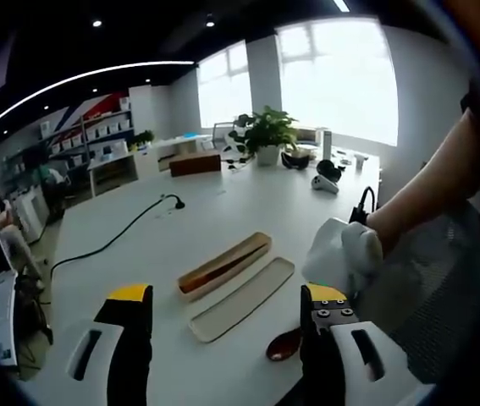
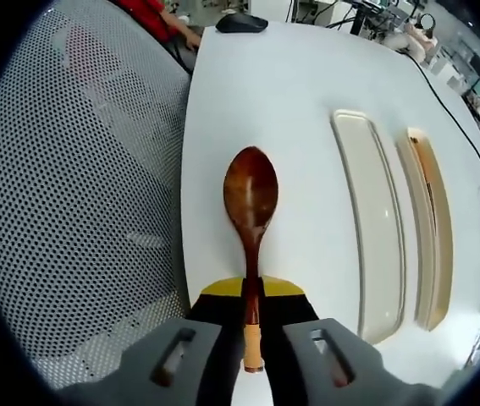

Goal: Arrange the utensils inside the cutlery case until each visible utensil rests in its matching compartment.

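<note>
From where I stand, the right tool [image 2: 252, 317] is clenched on the handle of a dark wooden spoon [image 2: 251, 199], the grip taken low on the stem so the bowl reaches well out ahead of the jaws; my guess is that this leaves the whole bowl free to go down into its slot without the jaws fouling the case wall. The spoon sits near the edge of the white tabletop [image 2: 299, 101], right beside a mesh chair back [image 2: 87, 186], and I cannot tell whether it is lifted clear or lying on the surface. Just to its side lie the two halves of the cutlery case: the flat pale lid [image 2: 373, 224], set down open-face beside the deeper case base [image 2: 430, 228], the two parallel and nearly touching, presumably so the base is open for loading. In the left gripper view something reddish-brown already lies along the base, though I cannot make out which utensil it is. The left tool [image 1: 227, 304] hangs released, jaws spread wide and holding nothing, above the near end of the case, as if ready to steady it. A white-gloved hand [image 1: 345, 254] works the other tool close by. The spoon looks to be the piece not yet housed.
</note>
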### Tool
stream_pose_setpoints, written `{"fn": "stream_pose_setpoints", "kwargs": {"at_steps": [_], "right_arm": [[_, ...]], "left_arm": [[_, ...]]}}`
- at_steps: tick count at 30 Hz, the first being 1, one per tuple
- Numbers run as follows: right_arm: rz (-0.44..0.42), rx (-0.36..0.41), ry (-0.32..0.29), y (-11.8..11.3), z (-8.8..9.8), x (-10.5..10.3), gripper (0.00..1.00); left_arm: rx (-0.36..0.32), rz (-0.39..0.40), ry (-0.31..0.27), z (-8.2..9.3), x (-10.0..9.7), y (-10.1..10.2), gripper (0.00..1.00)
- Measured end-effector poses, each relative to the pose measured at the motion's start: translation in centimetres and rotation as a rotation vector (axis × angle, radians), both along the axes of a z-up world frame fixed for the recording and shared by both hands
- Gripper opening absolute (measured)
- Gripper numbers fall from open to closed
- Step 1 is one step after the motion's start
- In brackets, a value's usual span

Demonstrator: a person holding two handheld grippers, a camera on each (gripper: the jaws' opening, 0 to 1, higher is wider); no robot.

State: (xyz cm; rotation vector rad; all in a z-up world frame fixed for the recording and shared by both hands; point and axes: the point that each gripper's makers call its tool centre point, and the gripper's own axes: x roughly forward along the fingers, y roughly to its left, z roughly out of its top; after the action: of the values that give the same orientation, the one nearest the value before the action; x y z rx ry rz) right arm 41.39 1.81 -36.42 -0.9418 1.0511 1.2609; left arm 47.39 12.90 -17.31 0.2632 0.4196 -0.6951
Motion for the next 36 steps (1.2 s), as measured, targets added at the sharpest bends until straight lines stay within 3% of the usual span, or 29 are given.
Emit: {"fn": "stream_pose_setpoints", "kwargs": {"at_steps": [3,19,36], "right_arm": [[0.017,-0.020,-0.023,-0.3,0.0,0.4,0.01],[-0.082,0.079,-0.056,0.2,2.4,2.5,0.01],[-0.177,0.111,-0.123,-1.6,4.8,6.1,0.01]], "left_arm": [[0.004,0.003,0.001,0.0,0.0,0.1,0.73],[0.005,0.007,0.003,-0.1,0.1,0.2,0.73],[-0.001,0.010,0.000,0.1,0.1,0.2,0.73]]}}
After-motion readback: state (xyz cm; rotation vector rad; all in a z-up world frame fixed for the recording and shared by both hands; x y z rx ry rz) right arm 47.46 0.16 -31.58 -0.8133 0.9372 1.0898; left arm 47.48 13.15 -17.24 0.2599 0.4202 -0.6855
